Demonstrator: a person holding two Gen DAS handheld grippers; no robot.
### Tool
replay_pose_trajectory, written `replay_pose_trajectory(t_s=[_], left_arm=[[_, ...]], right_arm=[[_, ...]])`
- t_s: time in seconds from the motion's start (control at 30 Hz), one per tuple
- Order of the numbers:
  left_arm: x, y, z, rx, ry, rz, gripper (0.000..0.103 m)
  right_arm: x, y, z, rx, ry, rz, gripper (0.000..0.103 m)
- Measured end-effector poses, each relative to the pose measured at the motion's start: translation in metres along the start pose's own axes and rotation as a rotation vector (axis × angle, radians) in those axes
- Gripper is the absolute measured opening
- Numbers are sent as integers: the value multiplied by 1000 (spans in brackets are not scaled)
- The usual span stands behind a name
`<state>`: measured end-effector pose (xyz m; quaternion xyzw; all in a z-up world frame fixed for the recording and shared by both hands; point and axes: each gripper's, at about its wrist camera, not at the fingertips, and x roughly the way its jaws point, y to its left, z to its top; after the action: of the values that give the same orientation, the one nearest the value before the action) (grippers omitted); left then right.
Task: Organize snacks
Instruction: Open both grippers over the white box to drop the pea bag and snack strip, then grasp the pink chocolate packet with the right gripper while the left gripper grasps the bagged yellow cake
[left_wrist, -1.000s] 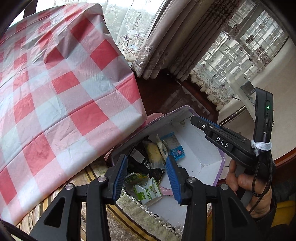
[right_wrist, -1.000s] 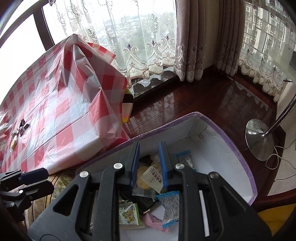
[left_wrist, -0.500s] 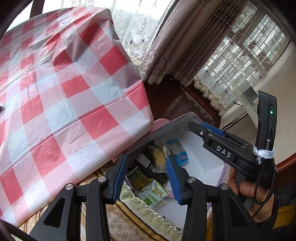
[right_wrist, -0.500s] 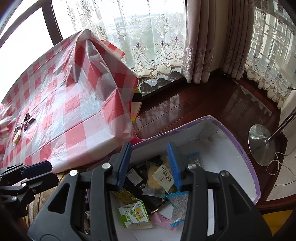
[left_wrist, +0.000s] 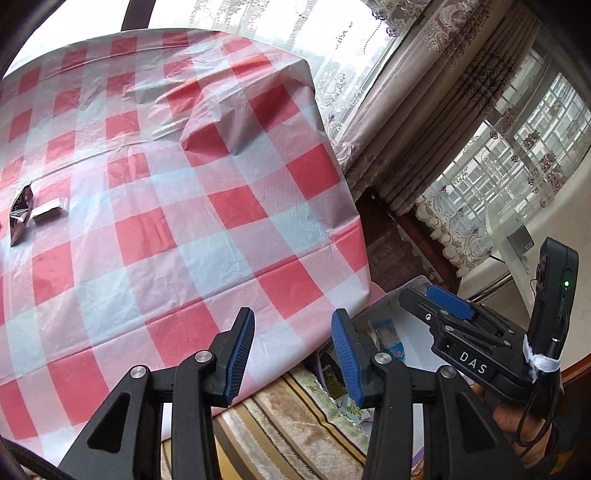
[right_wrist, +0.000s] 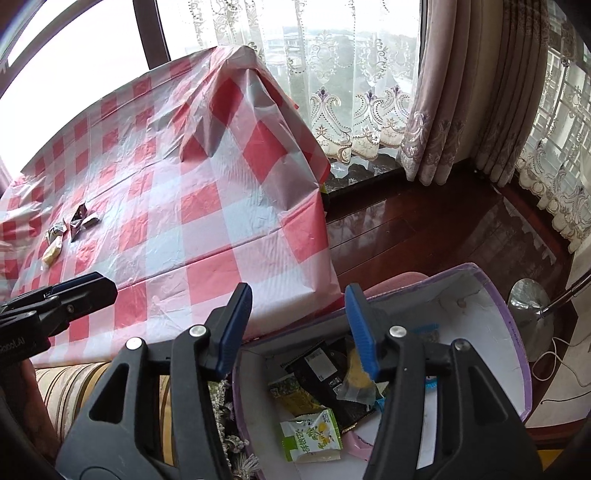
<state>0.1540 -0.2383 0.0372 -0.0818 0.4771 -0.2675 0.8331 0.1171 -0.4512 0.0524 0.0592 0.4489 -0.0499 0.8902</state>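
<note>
We cannot read the small wrappers (right_wrist: 70, 229) far off on the counter (right_wrist: 207, 206). The box (right_wrist: 509, 332) runs past the frame's bottom edge, and our own jaws cover some packets (right_wrist: 314, 435) inside.

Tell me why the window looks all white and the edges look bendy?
Right wrist view: daylight through the window is overexposed to blank white, and the floor shows glare. Left wrist view: the fisheye lens curves the checked tablecloth and curtains, with dark corners.

Small wrapped snacks (right_wrist: 70, 230) lying clustered on the checked tablecloth, other packets (right_wrist: 314, 406) lying jumbled inside the purple-rimmed box (right_wrist: 517, 354)
</note>
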Motion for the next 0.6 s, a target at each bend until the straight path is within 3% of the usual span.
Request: replay_pose_trajectory(t_s=[0.33, 0.6], left_arm=[[-25, 80, 24, -117, -86, 86, 45], [-43, 168, 44, -189, -132, 193, 45]], right_arm=[[7, 60, 18, -99, -5, 43, 60], [20, 108, 31, -170, 4, 77, 61]])
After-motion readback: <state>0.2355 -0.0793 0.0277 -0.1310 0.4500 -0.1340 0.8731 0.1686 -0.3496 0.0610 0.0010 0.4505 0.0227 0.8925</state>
